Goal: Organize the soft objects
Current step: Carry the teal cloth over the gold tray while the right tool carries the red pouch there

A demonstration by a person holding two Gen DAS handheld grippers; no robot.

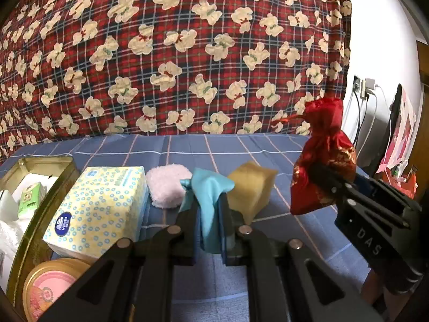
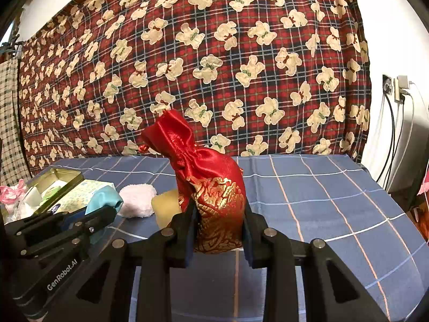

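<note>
My left gripper is shut on a teal cloth, whose folds stick up and hang between the black fingers. My right gripper is shut on a red satin drawstring pouch with gold print, held upright above the blue checked bedsheet. In the left wrist view the same red pouch hangs at the right in the right gripper. A pink fluffy pad and a yellow sponge lie on the sheet just beyond the left fingers. The left gripper with the teal cloth shows at left.
A gold tin box with small packets stands at the left, a tissue box beside it and a round pink-lidded tin in front. A red plaid bear-print quilt rises behind. Wall sockets with cables are at the right.
</note>
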